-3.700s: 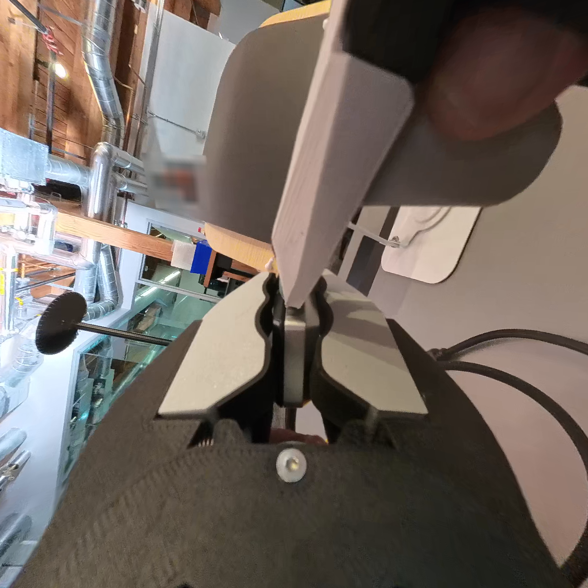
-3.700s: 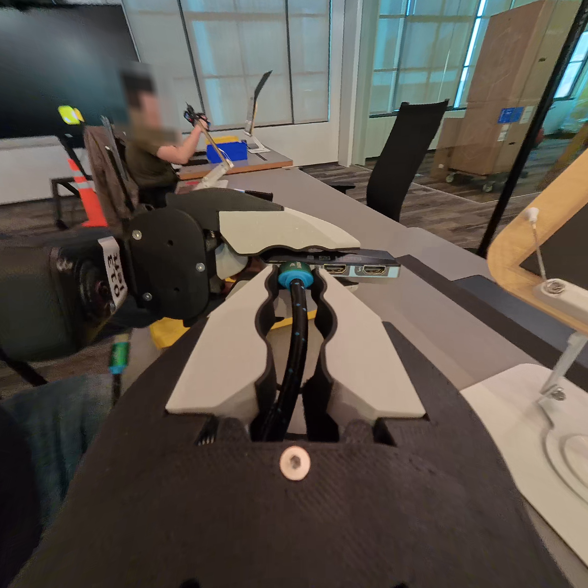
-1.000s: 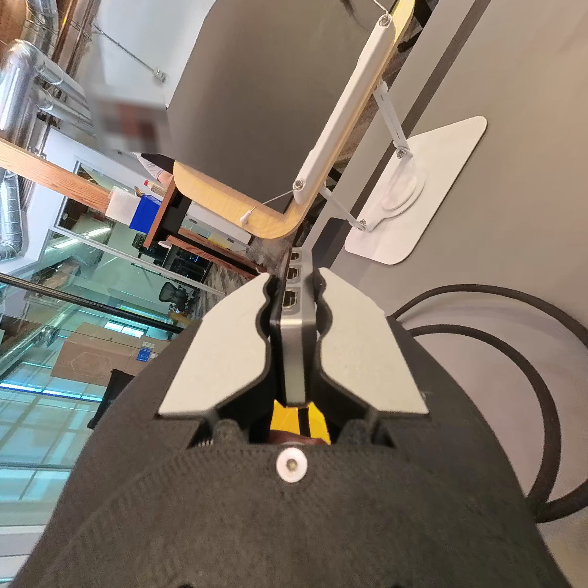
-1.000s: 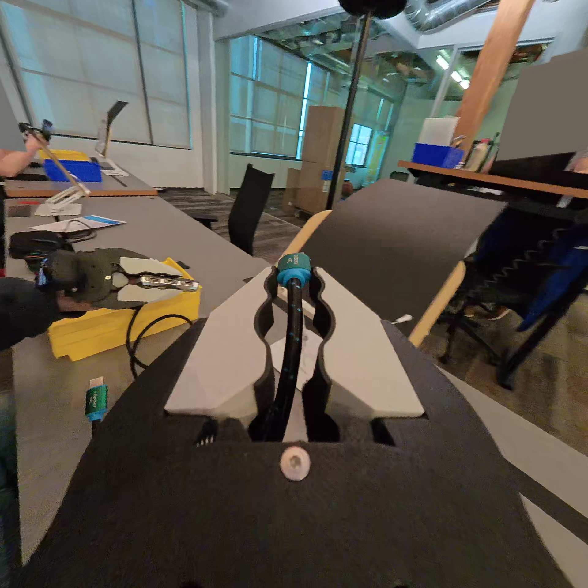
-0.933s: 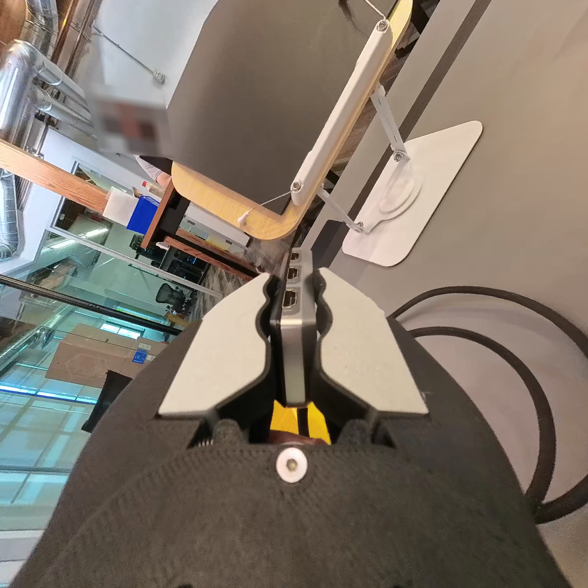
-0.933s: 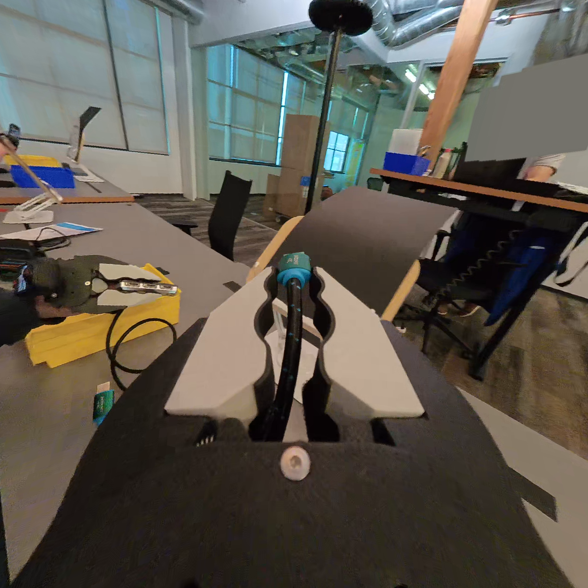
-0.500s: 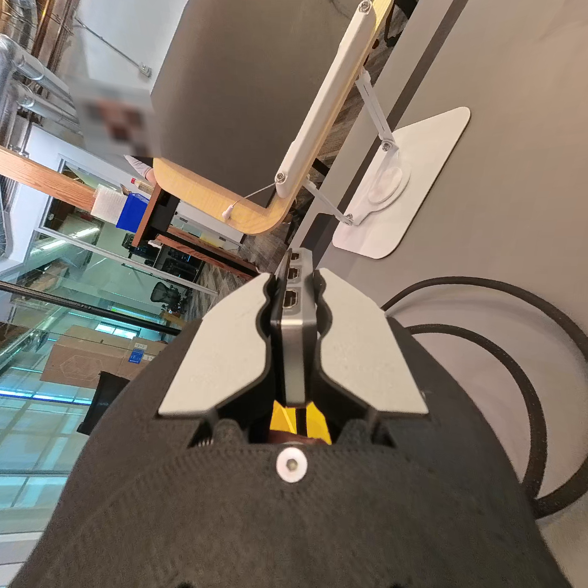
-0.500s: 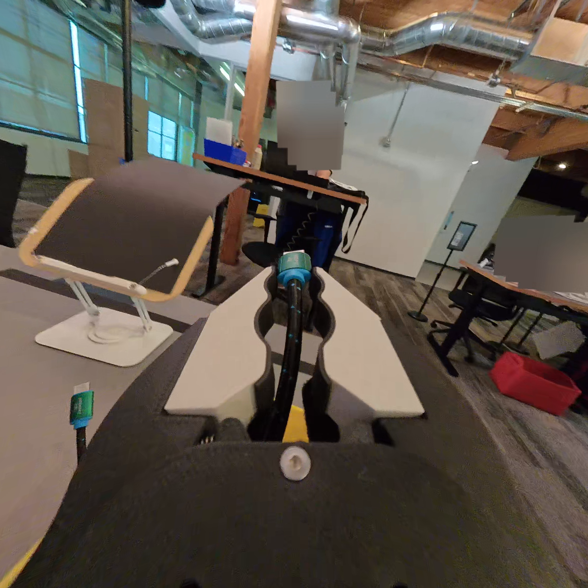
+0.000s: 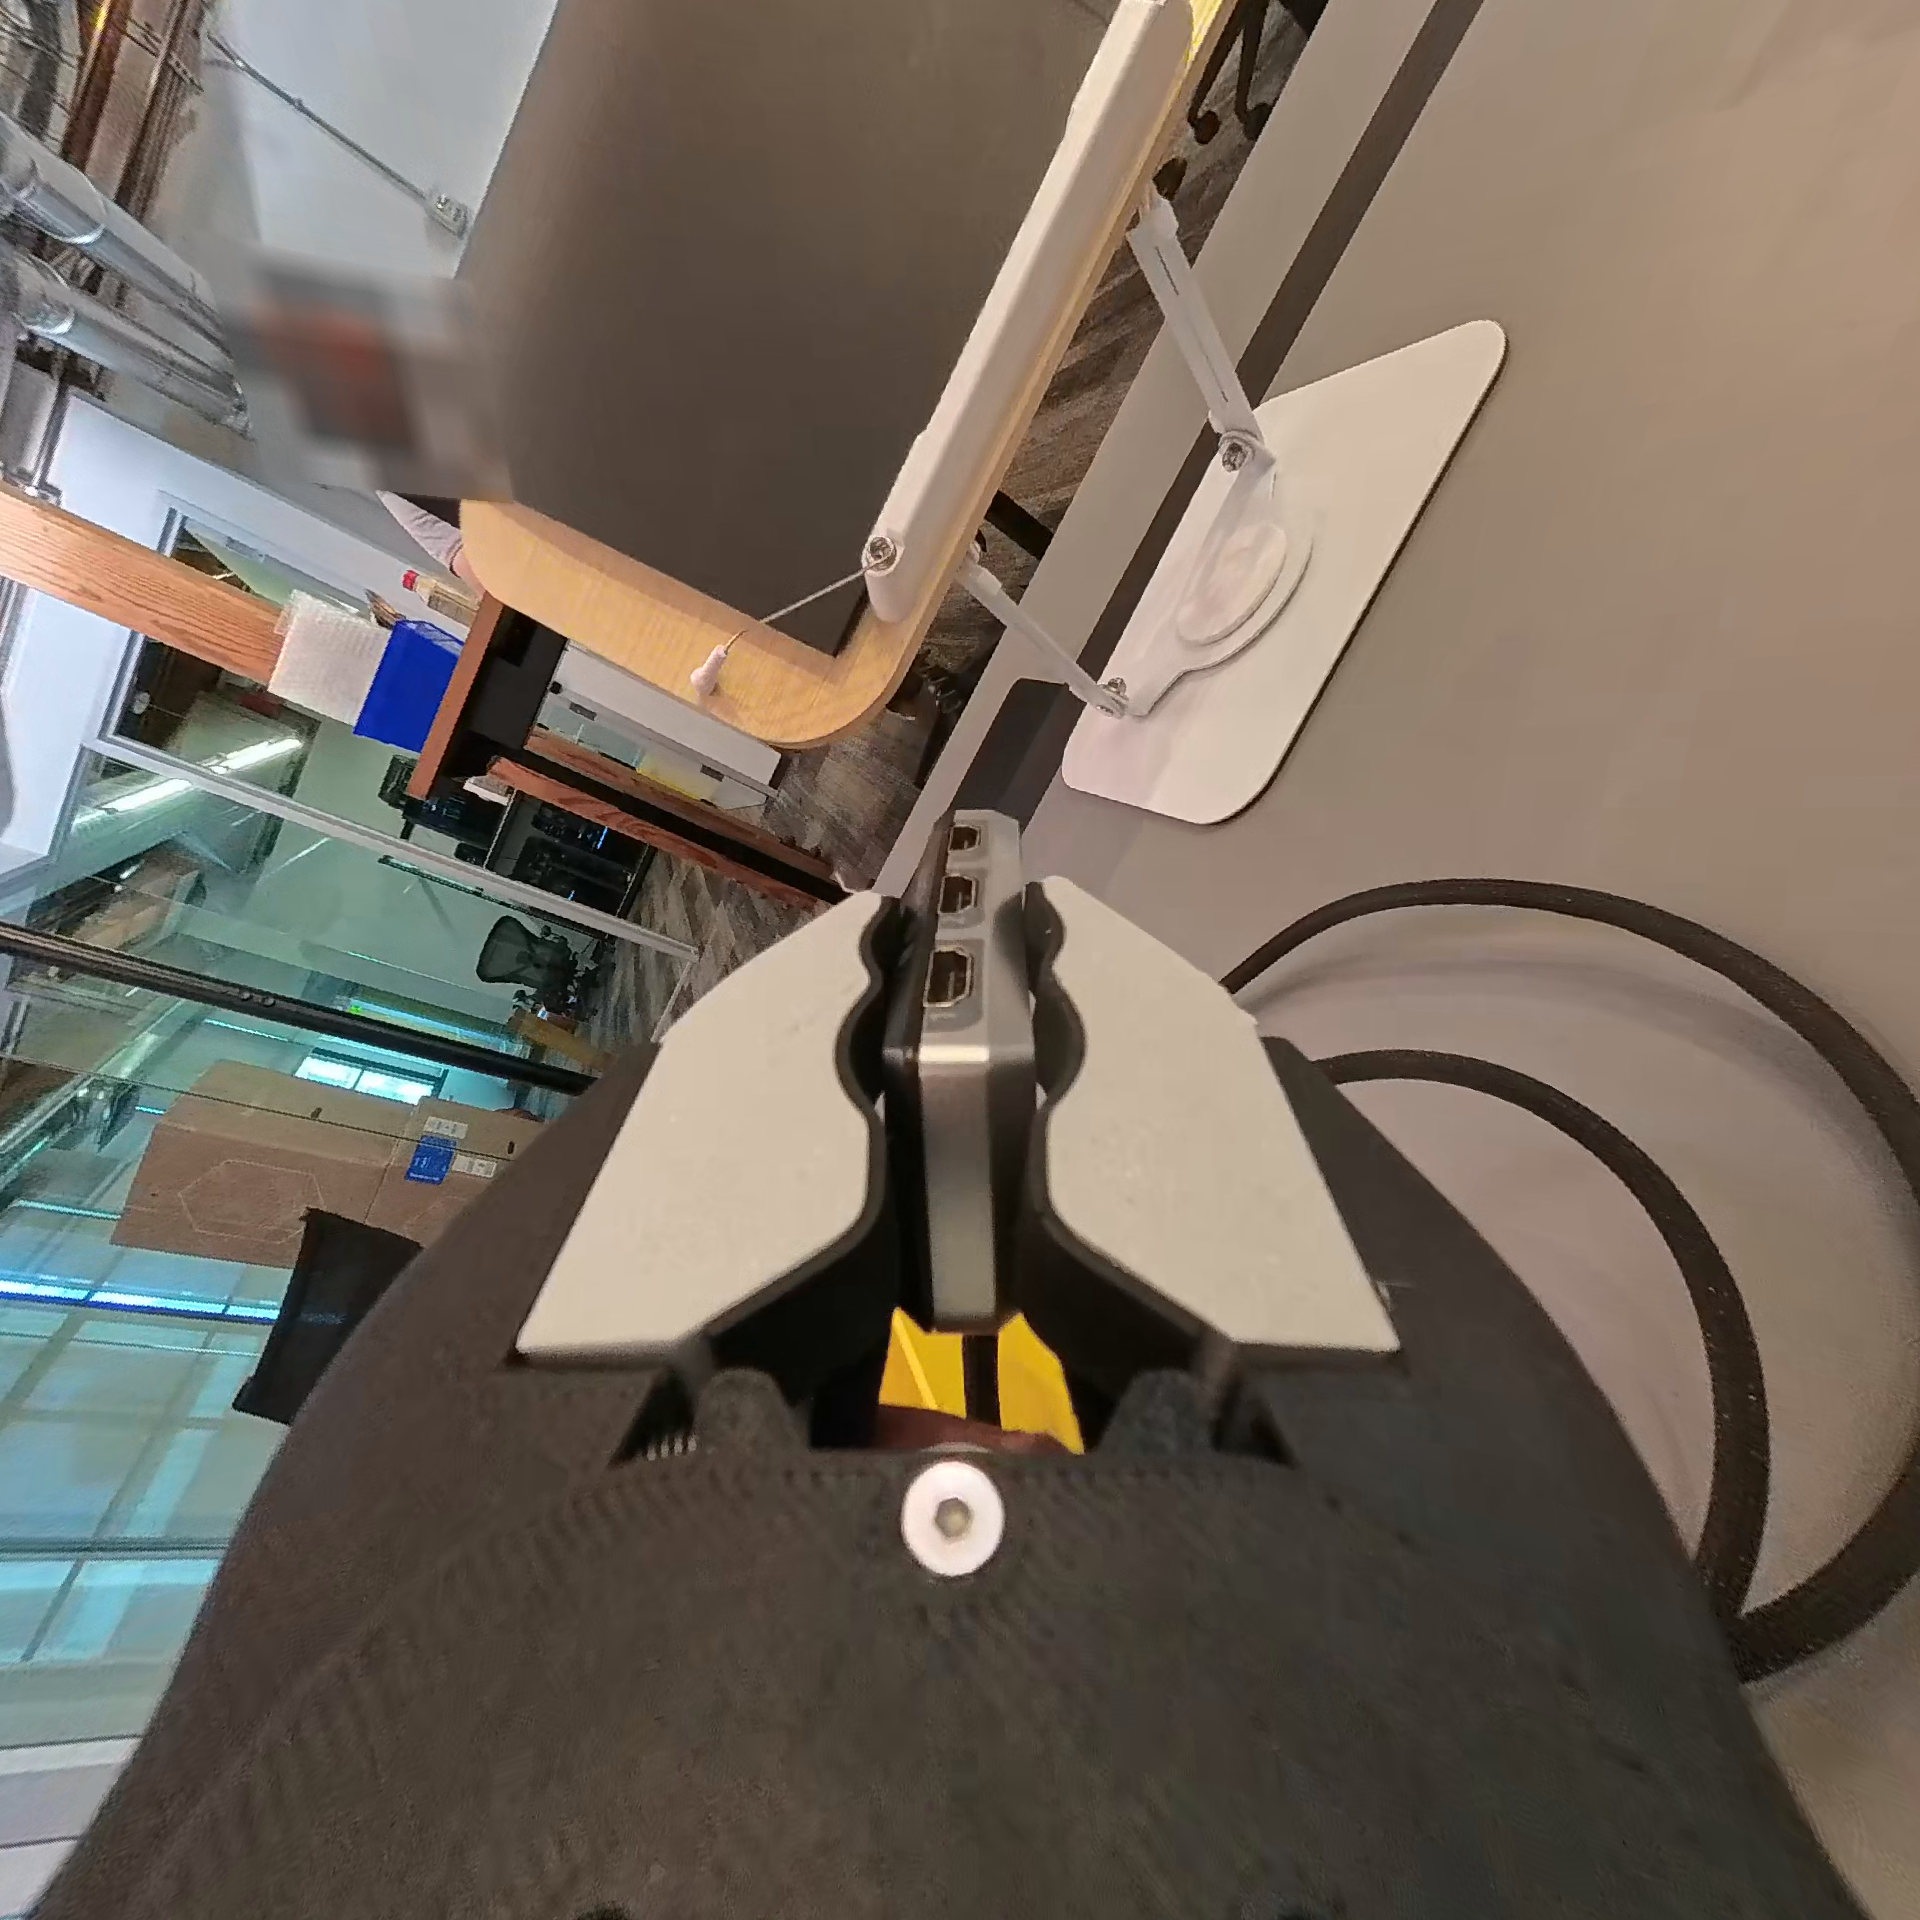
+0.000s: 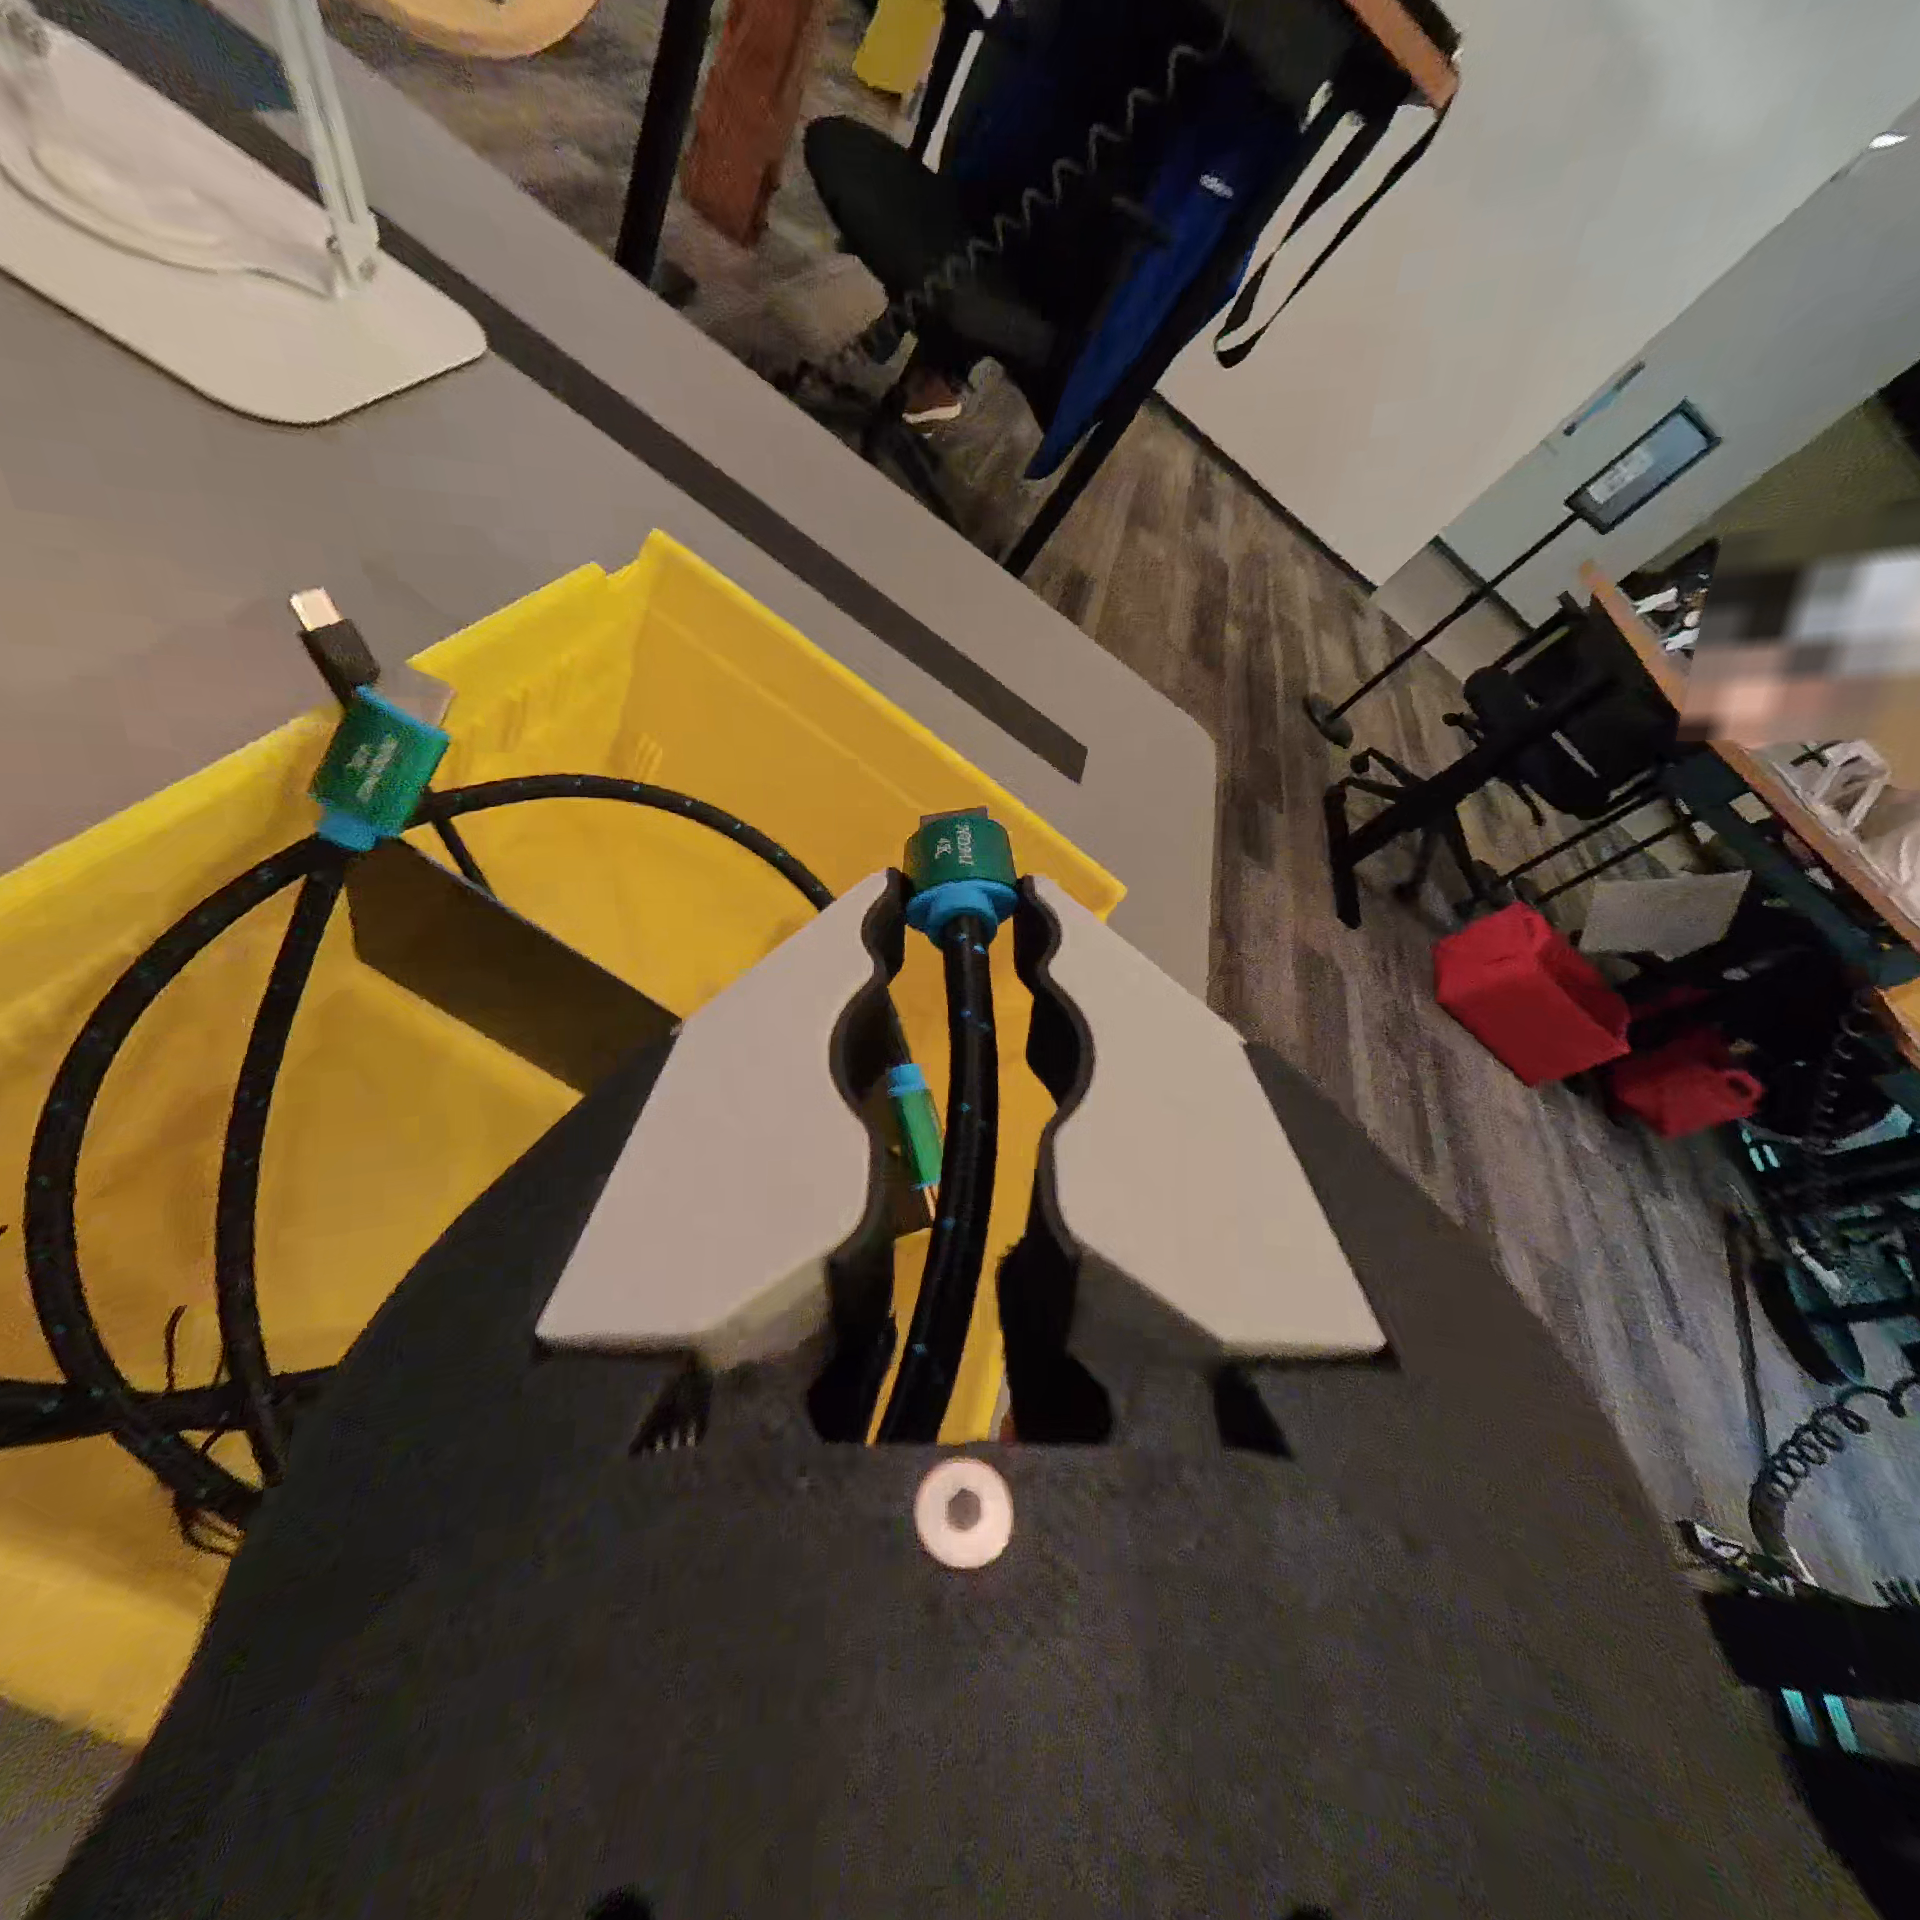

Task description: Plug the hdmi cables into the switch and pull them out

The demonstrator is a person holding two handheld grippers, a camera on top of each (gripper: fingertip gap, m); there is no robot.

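Note:
In the left wrist view my left gripper (image 9: 961, 914) is shut on the grey metal HDMI switch (image 9: 961, 1143), held edge-on; three empty ports (image 9: 954, 977) face forward. In the right wrist view my right gripper (image 10: 961, 894) is shut on a black braided HDMI cable (image 10: 961, 1143). Its green plug with a blue collar (image 10: 956, 852) sticks out past the fingertips, above the yellow bin (image 10: 727, 665). A second green plug (image 10: 374, 758) rests on the bin's far left rim. A third green plug (image 10: 914, 1132) shows low between the fingers.
Black cable loops lie on the grey table (image 9: 1662, 416) to the right of the left gripper (image 9: 1704, 1299) and in the bin (image 10: 104, 1091). A white stand base (image 9: 1299, 582) stands ahead. The table edge (image 10: 1143, 748) drops to the floor; red bins (image 10: 1527, 997) stand there. Tip to tip, the grippers are about 55 centimeters apart. The white stand base (image 9: 1299, 582) sits 30 centimeters or so from the ends of my left fingers. It turns up in the right wrist view (image 10: 87, 239) as well.
My right gripper has swung right and tilted down with the cable, and is now over the yellow bin. My left gripper has kept hold of the switch and shifted only slightly.

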